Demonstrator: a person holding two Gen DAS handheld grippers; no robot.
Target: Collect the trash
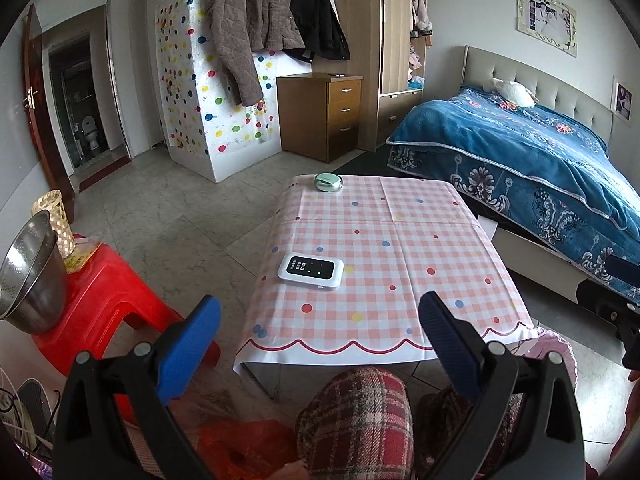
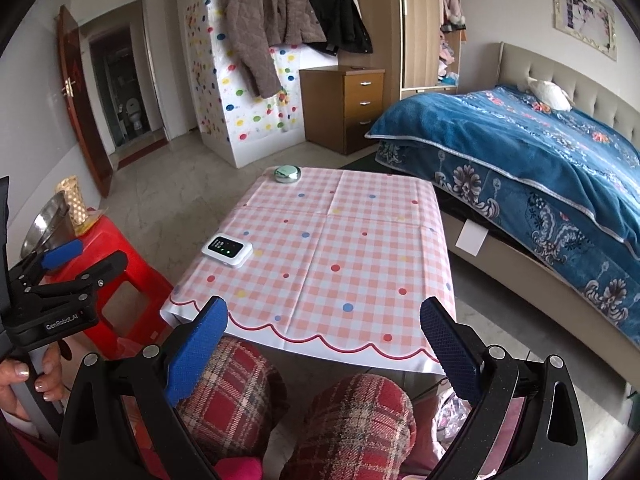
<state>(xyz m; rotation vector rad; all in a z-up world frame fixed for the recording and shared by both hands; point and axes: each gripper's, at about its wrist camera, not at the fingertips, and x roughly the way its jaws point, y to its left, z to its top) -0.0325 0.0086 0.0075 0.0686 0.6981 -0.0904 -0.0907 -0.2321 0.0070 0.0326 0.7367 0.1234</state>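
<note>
A low table (image 1: 400, 240) with a pink checked cloth stands in front of me; it also shows in the right wrist view (image 2: 340, 264). On it lie a white pocket device (image 1: 311, 272) (image 2: 227, 249) and a round green tin (image 1: 328, 181) (image 2: 287, 174). No loose trash shows on the cloth. My left gripper (image 1: 320, 316) is open and empty, held above the near table edge. My right gripper (image 2: 324, 316) is open and empty over the near edge. The left gripper also shows at the left of the right wrist view (image 2: 66, 258).
A red plastic stool (image 1: 104, 300) stands left of the table with a steel colander (image 1: 28, 272) and a woven cup (image 1: 56, 220) on it. A red plastic bag (image 1: 248, 444) lies by my knees. A bed (image 1: 540, 168) is on the right, a wooden drawer cabinet (image 1: 324, 116) behind.
</note>
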